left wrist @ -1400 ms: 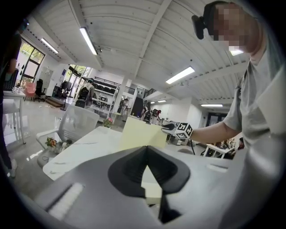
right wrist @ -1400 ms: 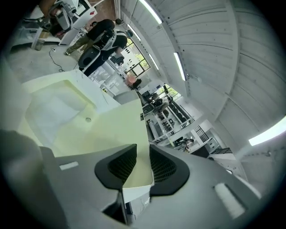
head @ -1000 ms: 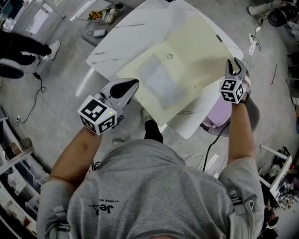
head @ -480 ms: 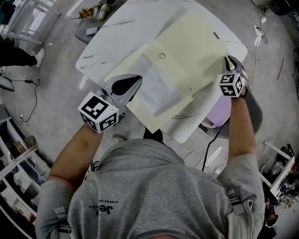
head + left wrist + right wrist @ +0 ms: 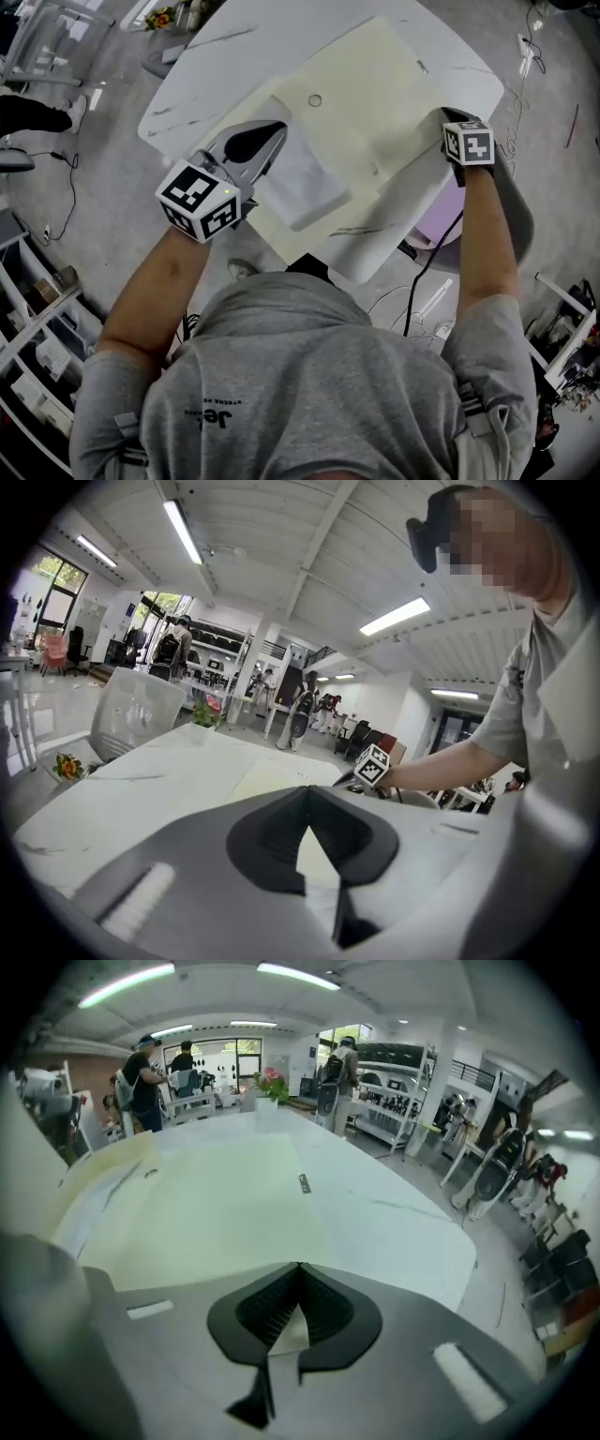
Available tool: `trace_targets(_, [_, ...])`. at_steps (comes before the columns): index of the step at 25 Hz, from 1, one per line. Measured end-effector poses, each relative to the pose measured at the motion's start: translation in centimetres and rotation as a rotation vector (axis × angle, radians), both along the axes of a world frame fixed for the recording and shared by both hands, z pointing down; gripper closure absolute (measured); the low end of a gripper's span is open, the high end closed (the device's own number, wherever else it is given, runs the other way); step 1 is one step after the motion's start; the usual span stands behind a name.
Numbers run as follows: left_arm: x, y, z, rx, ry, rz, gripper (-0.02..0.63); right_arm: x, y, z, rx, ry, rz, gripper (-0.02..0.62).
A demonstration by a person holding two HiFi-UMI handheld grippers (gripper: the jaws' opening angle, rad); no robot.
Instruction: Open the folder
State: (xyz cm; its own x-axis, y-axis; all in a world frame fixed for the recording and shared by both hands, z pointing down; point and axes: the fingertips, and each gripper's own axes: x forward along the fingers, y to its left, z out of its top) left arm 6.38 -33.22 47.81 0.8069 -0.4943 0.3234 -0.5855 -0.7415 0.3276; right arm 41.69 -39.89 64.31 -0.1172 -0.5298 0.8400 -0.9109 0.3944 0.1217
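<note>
**Head view.** A pale yellow plastic folder (image 5: 375, 103) lies spread open and flat on the white marble-patterned tabletop (image 5: 234, 47). The left gripper (image 5: 275, 129) hangs over the folder's near-left panel, its tips pressed together. A translucent sleeve (image 5: 305, 178) lies just to the right of those tips. Whether the gripper touches the panel cannot be told. The right gripper (image 5: 448, 114) sits at the outer edge of the folder's other panel, so the whole folder lies between the two grippers.

**Left gripper view.** The left gripper (image 5: 306, 791) has its jaws meeting at the tips, with nothing clamped. The folder (image 5: 272, 776) stretches ahead of and beneath them on the tabletop (image 5: 141, 789). The right gripper (image 5: 343, 778) shows ahead and to the right, at the folder's far edge.

**Right gripper view.** The right gripper (image 5: 299, 1267) has just been closing, and its jaws are now pressed together with nothing seen caught between them. The folder (image 5: 216, 1194) spreads flat ahead and to the left. Bare tabletop (image 5: 403, 1232) lies ahead on the right.
</note>
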Motion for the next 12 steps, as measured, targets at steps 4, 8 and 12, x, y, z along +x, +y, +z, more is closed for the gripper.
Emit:
trace_targets(4, [0.1, -1.0, 0.8, -0.003, -0.007, -0.03, 0.548, 0.1, -0.2, 0.0, -0.028, -0.012, 0.003, 0.592])
trace_targets(8, [-0.3, -1.6, 0.8, -0.004, -0.012, -0.057, 0.548, 0.0, -0.1, 0.3, -0.063, 0.01, -0.001, 0.592])
trace_targets(12, [-0.7, -1.8, 0.6, -0.002, -0.014, -0.076, 0.548, 0.1, 0.0, 0.5, -0.069, 0.024, 0.003, 0.592])
